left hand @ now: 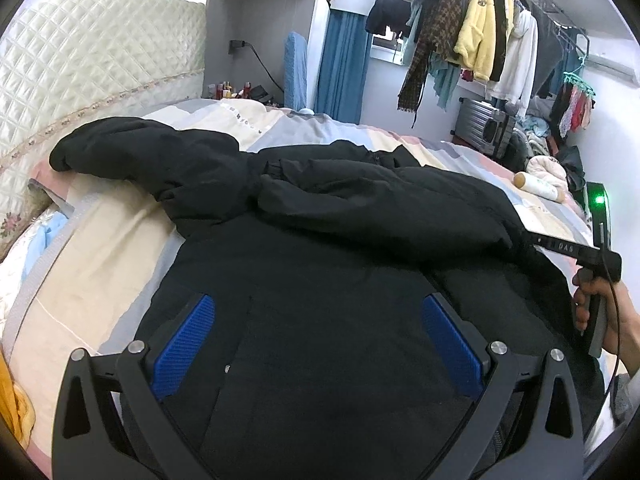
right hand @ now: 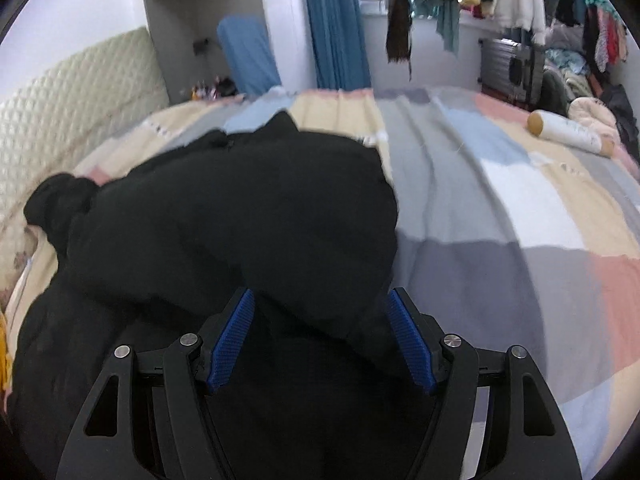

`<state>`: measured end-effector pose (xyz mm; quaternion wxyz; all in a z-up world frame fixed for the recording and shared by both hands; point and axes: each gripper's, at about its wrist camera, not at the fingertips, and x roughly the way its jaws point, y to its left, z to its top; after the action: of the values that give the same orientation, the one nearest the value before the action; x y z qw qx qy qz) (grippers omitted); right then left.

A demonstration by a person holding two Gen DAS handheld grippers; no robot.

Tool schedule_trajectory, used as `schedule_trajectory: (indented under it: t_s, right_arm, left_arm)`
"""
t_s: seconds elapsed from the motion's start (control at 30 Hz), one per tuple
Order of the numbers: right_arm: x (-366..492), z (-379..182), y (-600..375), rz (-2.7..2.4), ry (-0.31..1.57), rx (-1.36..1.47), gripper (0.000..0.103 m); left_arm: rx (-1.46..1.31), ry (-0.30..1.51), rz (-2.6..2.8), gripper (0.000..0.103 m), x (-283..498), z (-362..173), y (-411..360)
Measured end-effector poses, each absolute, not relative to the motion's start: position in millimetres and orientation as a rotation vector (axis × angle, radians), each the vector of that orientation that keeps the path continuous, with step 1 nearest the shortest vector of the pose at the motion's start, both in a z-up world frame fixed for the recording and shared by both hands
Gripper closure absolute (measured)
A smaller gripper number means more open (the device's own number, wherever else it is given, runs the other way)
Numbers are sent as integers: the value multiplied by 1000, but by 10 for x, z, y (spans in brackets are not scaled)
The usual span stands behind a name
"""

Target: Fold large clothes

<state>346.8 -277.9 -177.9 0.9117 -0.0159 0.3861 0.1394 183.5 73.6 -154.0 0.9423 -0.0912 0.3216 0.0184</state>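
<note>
1. Nearest us, the left gripper [left hand: 318, 338] hovered with its blue pads [left hand: 186, 346] spread wide over the body of the black jacket [left hand: 320, 280]. Nothing lay between them, and we could not tell whether they touched the cloth.

2. The right gripper [right hand: 322, 336] also had its pads [right hand: 234, 340] apart, with a bulky fold of the jacket [right hand: 240, 220] sitting in the gap. The pads did not look pressed onto it, so we judged it a loose hold at most. In the left view, this gripper's body reached into the jacket's right-hand edge.

3. We judged the step to be the sleeve fold: just ahead of the left gripper, one sleeve [left hand: 360, 196] already lay across the chest, while the other part [left hand: 140, 148] trailed off ahead and to the left toward the headboard [left hand: 100, 60].

4. The next move, as we saw it, called for closing on the loose left portion and bringing it inward over the body, keeping the crossed sleeve flat.

5. The jacket rested on the patchwork bedspread [right hand: 500, 220]. To the right of the right gripper, the bed was open and gave wide room. To the left of the left gripper, the bed edge and headboard were near, leaving less.

6. Farther off to the right, a white bottle [right hand: 570, 133] lay on the bed, well apart from the jacket.

7. Farthest, hanging clothes [left hand: 480, 32] lined the wall, clear of our work.
</note>
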Motion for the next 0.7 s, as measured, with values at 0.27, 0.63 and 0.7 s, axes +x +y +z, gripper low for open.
schedule_trajectory:
  t_s: [0.27, 0.63, 0.7]
  right_arm:
    - [3580, -1852, -2708, 196, 753, -91, 67]
    - [3650, -1748, -2853, 171, 671, 2, 89]
    - [3679, -1760, -2924, 158, 675, 18, 89]
  left_arm:
    - [-193, 673, 51, 0, 1877, -1604, 734]
    - [-193, 687, 71, 0, 1873, -1643, 728]
    - [-182, 679, 83, 0, 1856, -1622, 720]
